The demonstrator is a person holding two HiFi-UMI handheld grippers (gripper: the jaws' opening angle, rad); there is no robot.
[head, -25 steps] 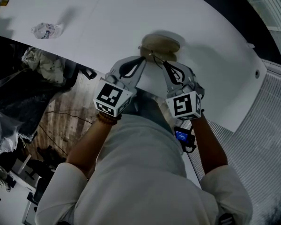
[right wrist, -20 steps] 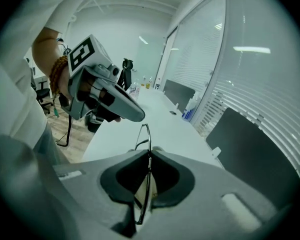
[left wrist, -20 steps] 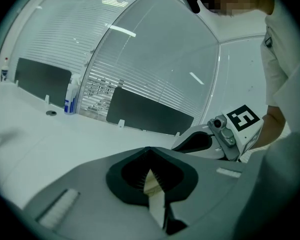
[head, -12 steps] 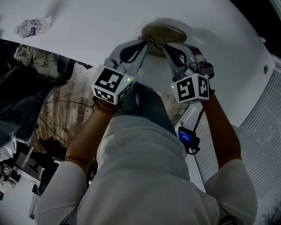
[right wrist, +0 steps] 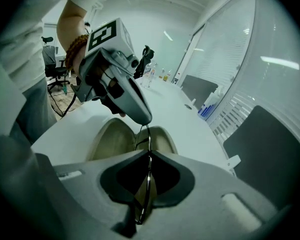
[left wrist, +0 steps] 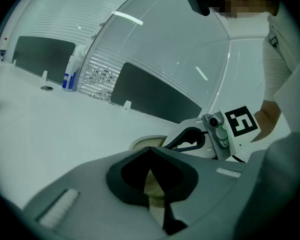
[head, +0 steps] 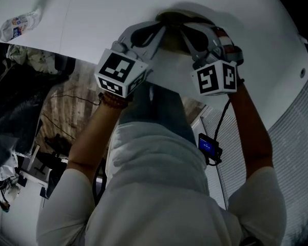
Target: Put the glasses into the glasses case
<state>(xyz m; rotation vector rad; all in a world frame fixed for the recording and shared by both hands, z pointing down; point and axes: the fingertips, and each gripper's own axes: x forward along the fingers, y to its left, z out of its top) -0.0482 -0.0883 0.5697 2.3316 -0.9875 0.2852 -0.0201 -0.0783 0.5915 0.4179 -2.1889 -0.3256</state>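
An open beige glasses case (right wrist: 112, 140) lies on the white table (head: 92, 14), both halves facing up. Thin metal-framed glasses (right wrist: 148, 176) hang just above it. My right gripper (right wrist: 149, 156) is shut on one end of the frame. My left gripper (right wrist: 142, 118) pinches the other end and looks shut on it. In the head view both grippers, left (head: 161, 31) and right (head: 187, 34), meet over the case (head: 170, 17) and hide most of it. From the left gripper view the case (left wrist: 142, 144) shows just past the closed jaws, with the right gripper's body beside it.
A crumpled plastic bottle (head: 13, 27) lies at the table's far left. A spray bottle (left wrist: 70, 74) and dark divider panels (left wrist: 155, 96) stand along the far side. The table's near edge runs just under my hands. A small blue-screened device (head: 209, 147) hangs at my waist.
Both grippers have sunk toward the open case, carrying the glasses between them. The right one has also rolled. Neither has let go.
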